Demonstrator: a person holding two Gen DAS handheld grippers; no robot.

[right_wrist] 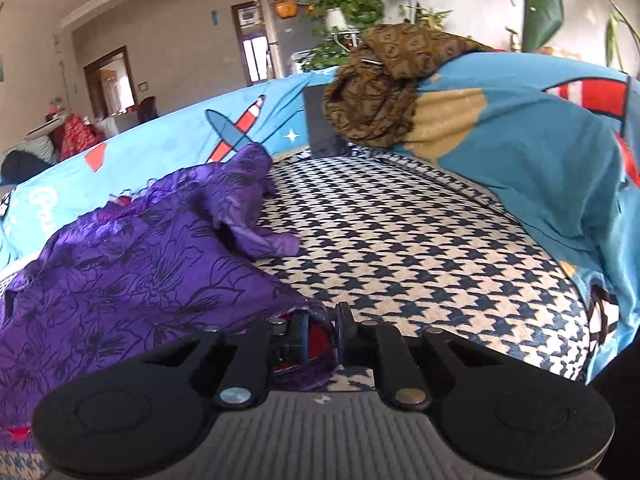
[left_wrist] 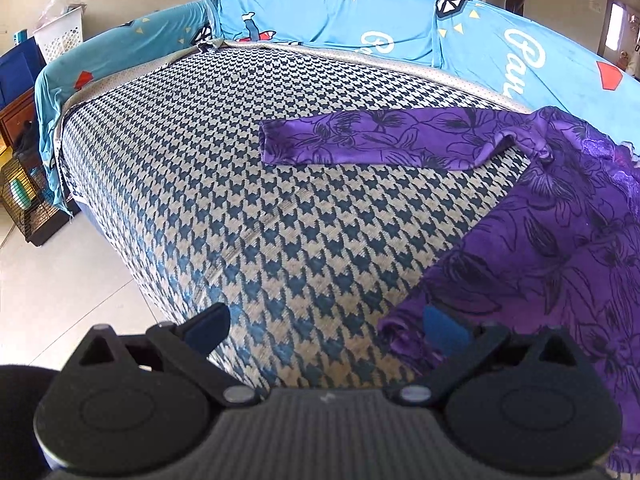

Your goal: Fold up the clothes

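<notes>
Purple floral-print satin garment [left_wrist: 560,248] lies spread on the blue-and-cream houndstooth mat [left_wrist: 240,184], one sleeve stretched flat across it. Left gripper [left_wrist: 326,322] hangs wide open at the garment's hem, gripping nothing. Right gripper [right_wrist: 322,330] is clamped closed on the hem's other corner, red lining showing between its fingers

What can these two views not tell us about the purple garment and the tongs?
- Purple garment: its far side runs off the left wrist view's right edge.
- Right tongs: the gripped hem is hidden between the pads.
- Left tongs: open; contact between pad and cloth is unclear.
</notes>
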